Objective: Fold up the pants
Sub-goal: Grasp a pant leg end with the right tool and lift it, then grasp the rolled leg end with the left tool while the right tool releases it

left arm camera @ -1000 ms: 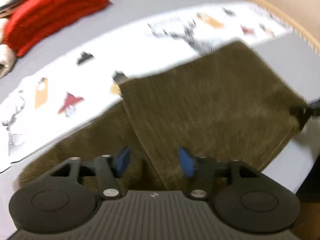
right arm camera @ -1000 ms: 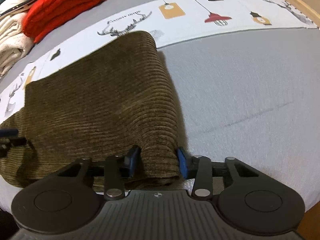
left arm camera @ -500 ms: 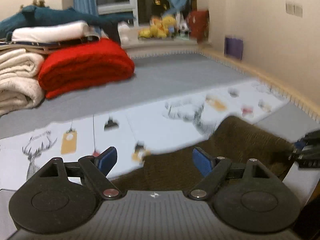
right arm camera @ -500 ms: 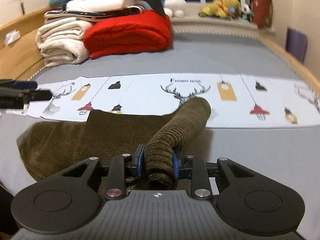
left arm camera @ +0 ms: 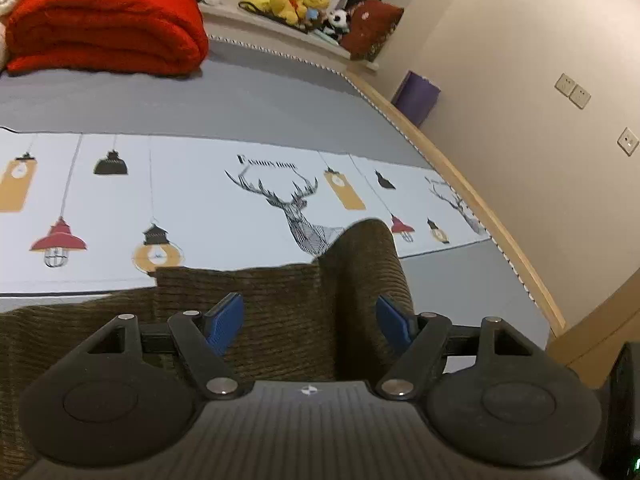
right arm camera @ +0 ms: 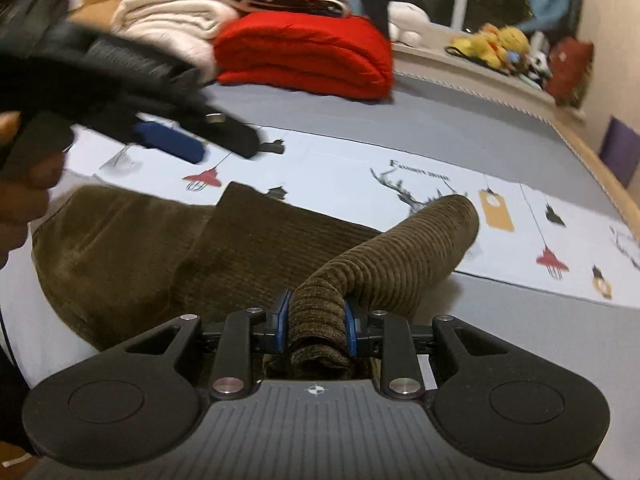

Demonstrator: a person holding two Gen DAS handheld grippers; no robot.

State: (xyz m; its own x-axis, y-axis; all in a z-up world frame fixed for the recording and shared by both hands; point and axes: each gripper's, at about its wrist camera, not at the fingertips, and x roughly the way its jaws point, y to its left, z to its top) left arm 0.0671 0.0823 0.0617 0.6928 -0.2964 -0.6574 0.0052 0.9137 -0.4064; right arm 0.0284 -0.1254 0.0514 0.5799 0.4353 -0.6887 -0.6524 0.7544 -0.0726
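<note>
- Lying across the grey bed (left arm camera: 256, 100), the olive-brown corduroy pants (right arm camera: 132, 252) spread flat over the near part of the mattress, with one end raised off it.
- Their far edge overlaps a white printed cloth strip (left arm camera: 192, 200) showing lamps and a deer, which runs across the bed.
- The right gripper (right arm camera: 315, 326) pinches a bunched roll of the corduroy between its blue pads (right arm camera: 281, 322); the jaws stand narrow, pressing the fabric from both sides.
- From that grip the fabric rises as a thick rounded tube that bends over toward the printed strip.
- The left gripper (left arm camera: 310, 322) hangs above the pants, its blue pads (left arm camera: 224, 320) well apart and closing slightly; corduroy shows behind the gap, but neither pad presses on it.
- In the right wrist view the left gripper (right arm camera: 168, 144) appears blurred at upper left, above the flat part of the pants, held by a hand (right arm camera: 20, 184).
- A folded red blanket (right arm camera: 308, 54) lies at the far end of the bed, beside a stack of white folded linens (right arm camera: 176, 20).
- Plush toys (left arm camera: 300, 0) sit on a ledge beyond the bed, near the beige wall (left arm camera: 520, 80).
</note>
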